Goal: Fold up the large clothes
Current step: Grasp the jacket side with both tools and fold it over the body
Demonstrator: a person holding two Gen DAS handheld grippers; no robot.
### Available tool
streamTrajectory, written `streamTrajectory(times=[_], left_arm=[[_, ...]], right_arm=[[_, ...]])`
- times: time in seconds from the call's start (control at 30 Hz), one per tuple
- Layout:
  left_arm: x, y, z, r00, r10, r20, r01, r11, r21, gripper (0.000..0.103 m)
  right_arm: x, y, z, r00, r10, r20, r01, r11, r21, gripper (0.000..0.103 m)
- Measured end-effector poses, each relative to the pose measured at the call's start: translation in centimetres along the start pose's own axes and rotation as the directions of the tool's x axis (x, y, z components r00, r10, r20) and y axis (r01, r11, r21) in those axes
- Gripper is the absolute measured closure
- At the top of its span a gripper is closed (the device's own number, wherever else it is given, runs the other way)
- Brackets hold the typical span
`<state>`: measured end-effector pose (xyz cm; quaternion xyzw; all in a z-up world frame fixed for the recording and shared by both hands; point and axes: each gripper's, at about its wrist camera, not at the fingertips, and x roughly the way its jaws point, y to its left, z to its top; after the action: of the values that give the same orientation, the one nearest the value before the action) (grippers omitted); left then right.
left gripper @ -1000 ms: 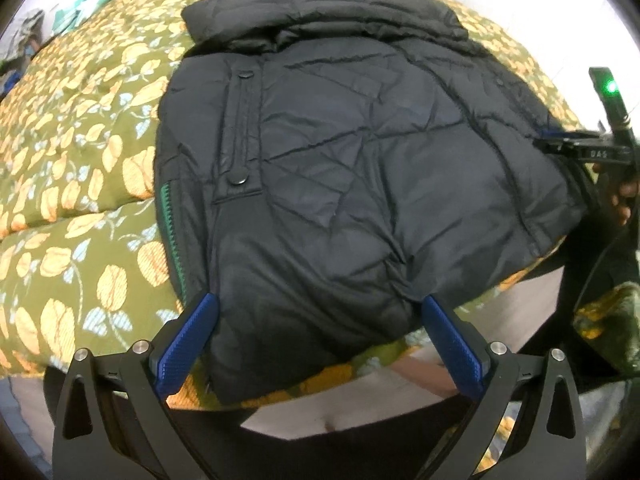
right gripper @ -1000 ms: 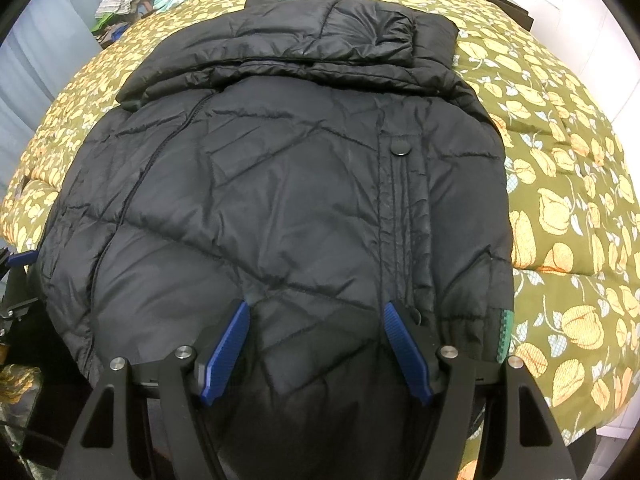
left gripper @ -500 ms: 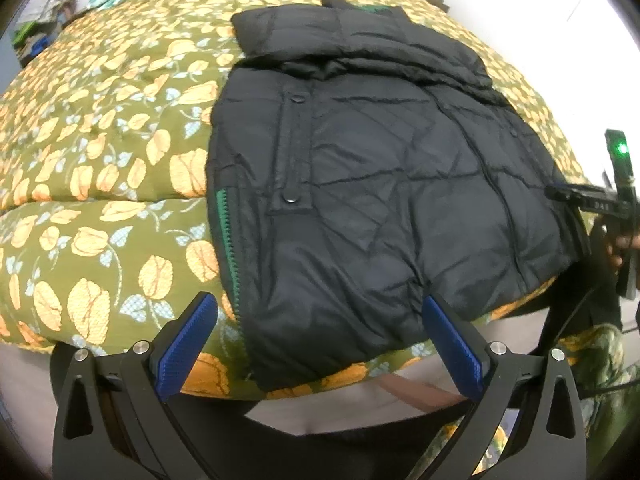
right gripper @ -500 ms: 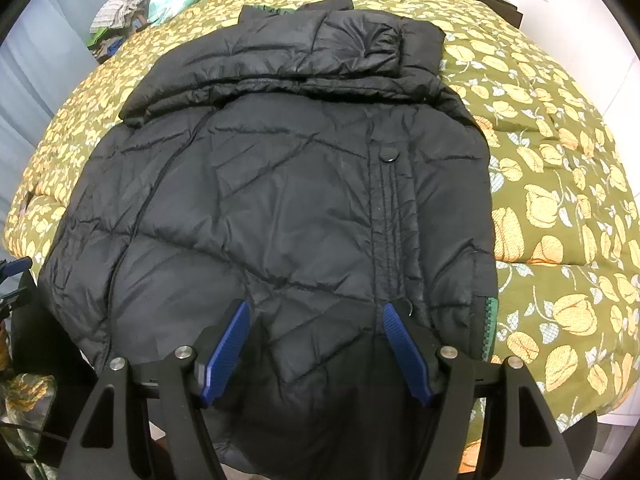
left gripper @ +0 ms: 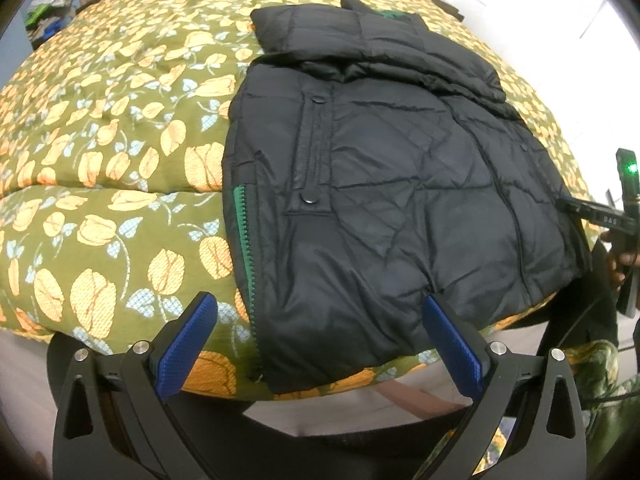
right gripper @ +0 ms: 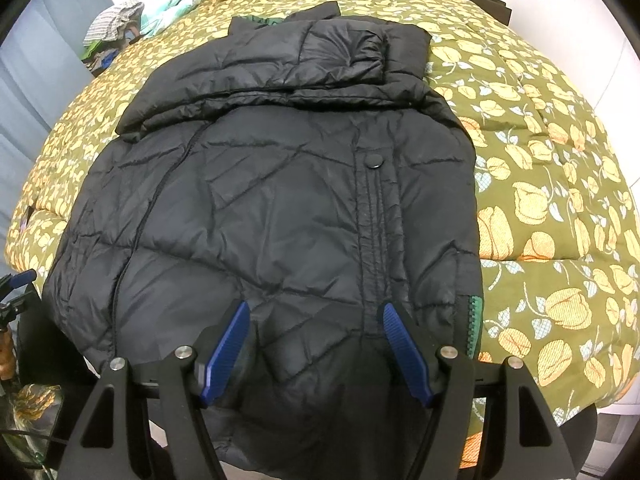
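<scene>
Both sets of jaws stand spread, pinching nothing: the left gripper [left gripper: 320,336] and the right gripper [right gripper: 316,348] hover over the near hem of the black quilted jacket [right gripper: 280,208], which lies flat on the floral bedspread [left gripper: 100,140].

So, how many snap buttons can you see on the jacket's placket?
2. The upper snap is near the folded collar end of the jacket; the lower snap is at the placket's bottom. More may be hidden under folds.
</scene>
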<state>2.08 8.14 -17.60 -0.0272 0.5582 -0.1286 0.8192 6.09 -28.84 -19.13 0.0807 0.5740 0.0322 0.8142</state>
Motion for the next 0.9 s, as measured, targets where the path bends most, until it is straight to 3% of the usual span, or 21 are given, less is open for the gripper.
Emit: streamTrajectory(times=[0.17,0.37,0.47,0.53,0.67,0.9], left_arm=[[-0.6,1.2,0.3,1.0,0.009,0.027,-0.008,0.999,-0.04,0.001],[-0.2,4.6,0.7,0.997,-0.065,0.027,0.069,0.978,-0.197,0.001],[0.8,4.9,0.6,0.994,-0.11,0.01,0.109,0.968,-0.225,0.001],[2.3,4.7,0.5,0.99,-0.14,-0.023,0.131,0.964,-0.232,0.001],[4.9,3.2,-0.1,0.986,-0.133,-0.097,0.112,0.974,-0.196,0.001],[6.9,1.4,-0.2,0.981,-0.14,-0.137,0.116,0.979,-0.168,0.001]], right_arm=[[-0.4,-0.3,0.1,1.0,-0.011,0.003,0.011,1.0,0.003,0.032],[-2.2,-3.2,-0.7,0.999,-0.048,0.023,0.047,0.998,0.048,0.032],[-2.2,-5.1,-1.6,0.998,-0.062,-0.007,0.062,0.993,0.098,0.024],[-2.2,-6.0,-2.4,0.998,-0.059,-0.025,0.062,0.99,0.125,0.024],[-2.2,-7.1,-4.0,0.998,-0.027,-0.052,0.034,0.988,0.153,0.024],[-0.1,-6.7,-5.3,0.993,0.078,-0.093,-0.062,0.984,0.164,0.024]])
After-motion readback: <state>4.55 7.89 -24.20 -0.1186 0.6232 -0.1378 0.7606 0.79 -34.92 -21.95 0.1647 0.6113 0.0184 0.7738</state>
